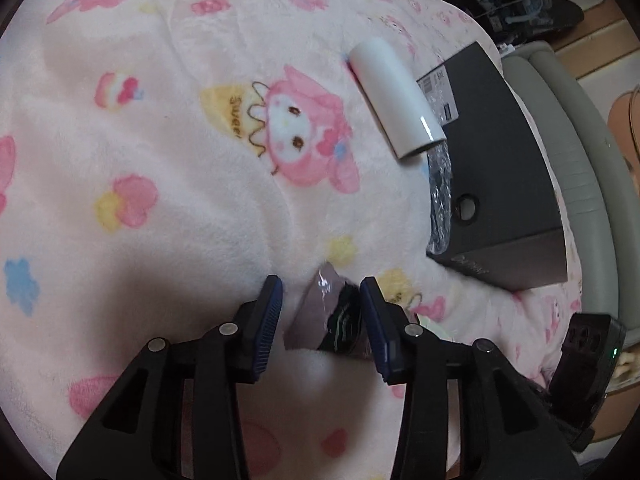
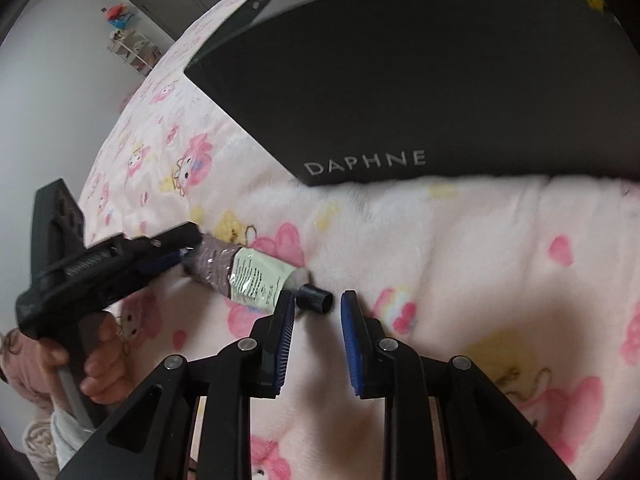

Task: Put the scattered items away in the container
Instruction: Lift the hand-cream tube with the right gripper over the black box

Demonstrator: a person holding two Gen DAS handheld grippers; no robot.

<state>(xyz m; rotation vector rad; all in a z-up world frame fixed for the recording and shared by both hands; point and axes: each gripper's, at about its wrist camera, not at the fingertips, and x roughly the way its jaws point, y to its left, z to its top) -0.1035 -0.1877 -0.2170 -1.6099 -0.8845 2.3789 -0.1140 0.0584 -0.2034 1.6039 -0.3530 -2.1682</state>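
Note:
A mauve tube [image 2: 224, 270] with a pale green label and a black cap [image 2: 316, 300] lies on the pink cartoon blanket. In the left wrist view its crimped end [image 1: 320, 304] sits between the fingers of my left gripper [image 1: 322, 300]. The right pad is against it, a strip of blanket shows at the left pad, so the jaws stand open. My right gripper [image 2: 317, 300] is open around the cap, with a gap on the right side. From the right wrist view, my left gripper [image 2: 186, 250] reaches the tube's flat end. The black DAPHNE box [image 2: 400, 100] lies closed just beyond.
A white cylinder [image 1: 396, 100] lies on the blanket against the black box [image 1: 504, 168], with crinkled clear plastic [image 1: 440, 200] beside it. The grey bed edge [image 1: 580, 160] runs along the right. A person's hand [image 2: 100, 364] holds the left gripper's handle.

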